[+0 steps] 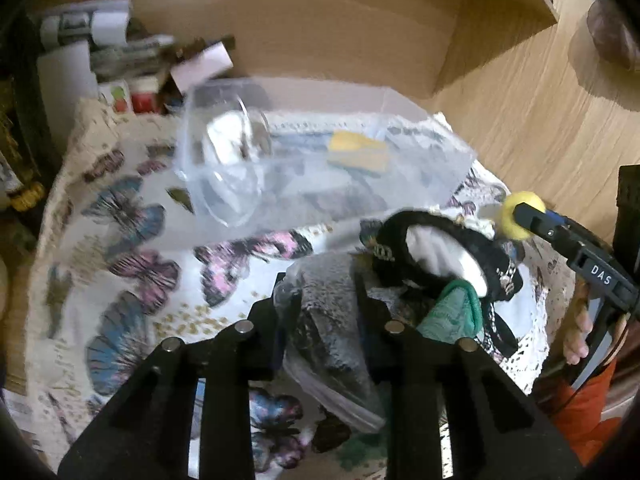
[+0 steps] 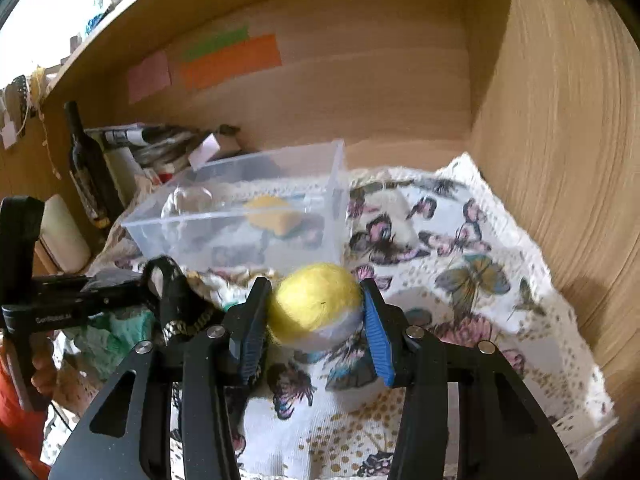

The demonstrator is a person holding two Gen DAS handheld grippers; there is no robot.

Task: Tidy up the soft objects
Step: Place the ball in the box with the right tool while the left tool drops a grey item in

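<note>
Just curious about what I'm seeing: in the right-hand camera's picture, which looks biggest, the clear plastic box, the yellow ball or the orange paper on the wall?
1. clear plastic box
2. yellow ball and orange paper look alike; the ball sits much nearer the camera, so unranked.

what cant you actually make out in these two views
- Left wrist view: the grey fuzzy cloth between the left gripper fingers is partly hidden by them, so its full shape is unclear.
- Left wrist view: motion blur smears the clear plastic box; the rounded clear thing inside cannot be identified.
- Right wrist view: the yellow ball in the right gripper hides the cloth behind it.
- Both views: labels in the back clutter are too blurred to read.
</note>
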